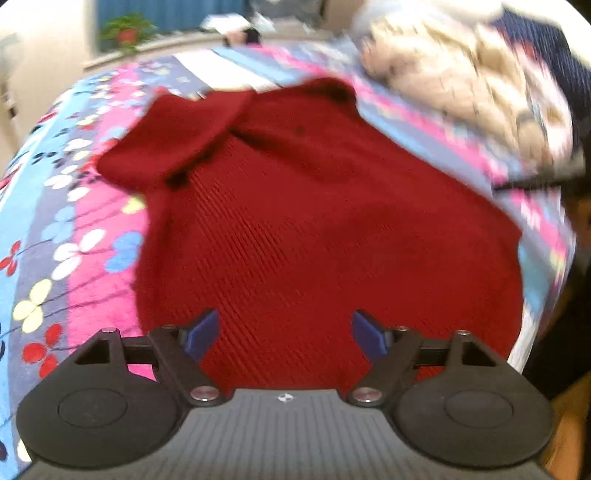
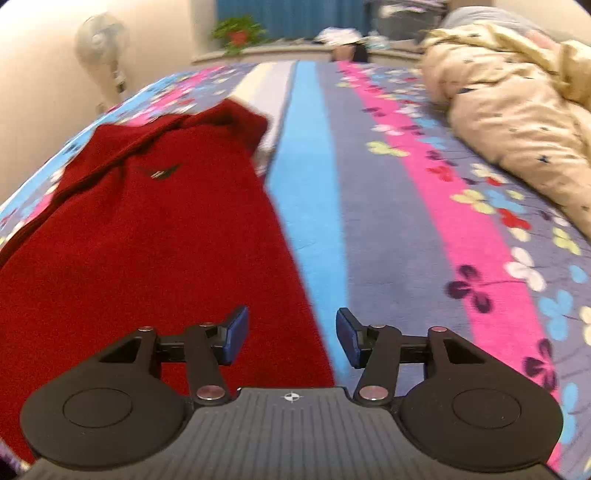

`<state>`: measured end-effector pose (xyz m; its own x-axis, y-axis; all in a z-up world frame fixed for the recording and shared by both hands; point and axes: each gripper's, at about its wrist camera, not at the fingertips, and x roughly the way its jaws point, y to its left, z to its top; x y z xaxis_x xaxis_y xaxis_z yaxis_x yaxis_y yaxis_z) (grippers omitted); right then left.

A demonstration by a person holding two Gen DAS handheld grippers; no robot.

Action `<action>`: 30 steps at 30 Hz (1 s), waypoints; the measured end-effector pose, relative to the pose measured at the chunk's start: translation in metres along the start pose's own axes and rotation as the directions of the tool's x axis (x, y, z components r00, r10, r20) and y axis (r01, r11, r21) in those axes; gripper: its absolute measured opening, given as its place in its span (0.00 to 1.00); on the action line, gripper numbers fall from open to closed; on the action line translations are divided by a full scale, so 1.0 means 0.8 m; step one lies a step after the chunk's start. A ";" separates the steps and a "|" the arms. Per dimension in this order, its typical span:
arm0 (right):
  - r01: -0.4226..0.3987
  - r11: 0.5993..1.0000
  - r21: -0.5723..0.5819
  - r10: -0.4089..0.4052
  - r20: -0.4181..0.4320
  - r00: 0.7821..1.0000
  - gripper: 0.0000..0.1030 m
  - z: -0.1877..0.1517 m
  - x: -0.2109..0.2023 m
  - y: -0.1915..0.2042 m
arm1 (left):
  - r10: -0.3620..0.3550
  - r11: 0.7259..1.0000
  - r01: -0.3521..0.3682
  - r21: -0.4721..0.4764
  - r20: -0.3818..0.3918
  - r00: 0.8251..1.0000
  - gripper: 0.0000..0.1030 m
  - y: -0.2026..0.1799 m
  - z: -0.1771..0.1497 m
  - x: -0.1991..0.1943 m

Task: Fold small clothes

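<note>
A: Left wrist view first, left edge?
B: Striped floral bedspread point(image 1: 70, 236) down the left side, pink and blue bands with flower prints. Potted plant point(image 1: 127, 31) in the upper left corner, on a ledge.

A: And the middle?
B: Filled by the red knit sweater point(image 1: 314, 229), spread flat on the bedspread. One sleeve point(image 1: 173, 144) folded across its upper left part, lying over the body of the garment.

A: Left gripper point(image 1: 284, 334)?
B: Bottom centre, above the sweater's near hem. Blue pads point(image 1: 203, 334) spread wide, released, red knit visible between them but not pinched.

A: Right side of that view?
B: Cream quilt point(image 1: 465, 85) bunched in the upper right, badly blurred. Something dark at the far right edge, possibly a sleeve or the other tool, hard to say.

A: Right wrist view, same order?
B: Standing fan point(image 2: 101, 48) in the upper left. Sweater point(image 2: 140, 236) over the left half, a small dark logo point(image 2: 160, 172) on its chest. Right gripper point(image 2: 291, 338) at bottom centre, straddling the sweater's right edge: left pad over red knit, right pad over the blue stripe. Jaws parted, gripping nothing. Cream quilt point(image 2: 517, 110) heaped in the upper right.
</note>
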<state>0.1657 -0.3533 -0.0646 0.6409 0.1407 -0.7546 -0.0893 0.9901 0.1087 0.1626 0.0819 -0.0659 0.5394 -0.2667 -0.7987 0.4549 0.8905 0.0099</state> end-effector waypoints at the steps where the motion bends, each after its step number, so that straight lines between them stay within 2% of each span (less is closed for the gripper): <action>1: -0.009 1.000 -0.024 0.008 -0.018 1.000 0.57 0.001 0.002 0.008 | 0.014 1.000 -0.013 0.027 -0.043 0.999 0.81 -0.005 -0.002 0.012; 2: -0.011 0.999 -0.047 0.010 -0.031 0.999 0.58 0.001 0.004 0.015 | 0.032 0.998 -0.028 0.047 -0.098 0.995 0.81 -0.008 -0.004 0.025; 4: -0.012 0.996 -0.090 0.008 -0.043 0.999 0.59 0.003 0.006 0.030 | 0.071 0.996 -0.059 0.060 -0.211 0.975 0.82 -0.009 -0.010 0.053; 5: -0.014 0.995 -0.097 0.010 -0.042 0.999 0.60 0.003 0.008 0.032 | 0.084 0.996 -0.072 0.061 -0.236 0.968 0.86 -0.009 -0.011 0.061; 6: -0.018 0.995 -0.095 0.014 -0.038 0.999 0.60 0.004 0.009 0.035 | 0.088 0.995 -0.077 0.057 -0.232 0.969 0.87 -0.007 -0.009 0.063; 9: -0.013 0.998 -0.062 0.011 -0.028 1.000 0.60 0.011 0.017 0.035 | 0.087 0.996 -0.086 0.014 -0.175 0.981 0.87 -0.002 0.001 0.056; 12: 0.025 0.999 -0.033 -0.024 0.041 0.999 0.62 0.018 0.013 0.037 | 0.080 0.996 -0.082 -0.023 -0.078 0.994 0.87 0.000 0.013 0.042; 14: 0.049 0.999 -0.021 -0.046 0.097 0.994 0.63 0.024 0.011 0.039 | 0.083 0.995 -0.083 -0.053 -0.007 0.997 0.87 0.004 0.021 0.036; 16: 0.054 0.999 -0.003 -0.053 0.124 0.991 0.63 0.031 0.012 0.041 | 0.116 0.991 -0.110 -0.079 0.068 0.991 0.87 0.007 0.027 0.026; 19: 0.043 0.999 0.032 -0.047 0.161 0.986 0.63 0.044 0.014 0.042 | 0.189 0.977 -0.175 -0.119 0.122 0.974 0.87 0.008 0.037 0.028; 20: 0.034 0.998 0.047 -0.042 0.170 0.985 0.63 0.049 0.016 0.041 | 0.234 0.968 -0.216 -0.130 0.139 0.962 0.87 0.010 0.041 0.029; 22: 0.009 0.997 0.076 -0.022 0.176 0.984 0.63 0.060 0.022 0.041 | 0.327 0.943 -0.308 -0.124 0.180 0.928 0.87 0.005 0.048 0.029; 23: 0.001 0.996 0.087 -0.016 0.174 0.985 0.63 0.062 0.023 0.040 | 0.350 0.936 -0.333 -0.117 0.195 0.916 0.87 0.005 0.050 0.031; 24: -0.009 0.995 0.097 -0.007 0.168 0.986 0.63 0.066 0.027 0.041 | 0.364 0.931 -0.348 -0.113 0.204 0.909 0.87 0.004 0.055 0.034; 27: -0.032 0.992 0.120 0.013 0.157 0.988 0.63 0.080 0.040 0.044 | 0.387 0.922 -0.371 -0.112 0.195 0.901 0.87 0.005 0.078 0.050; 30: -0.037 0.991 0.131 0.017 0.148 0.989 0.63 0.093 0.051 0.048 | 0.433 0.901 -0.419 -0.114 0.181 0.883 0.87 0.001 0.117 0.074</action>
<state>0.2454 -0.3095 -0.0433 0.7452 0.1559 -0.6484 -0.0122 0.9753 0.2204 0.2615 0.0326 -0.0564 0.8015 0.0833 -0.5921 0.1037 0.9559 0.2749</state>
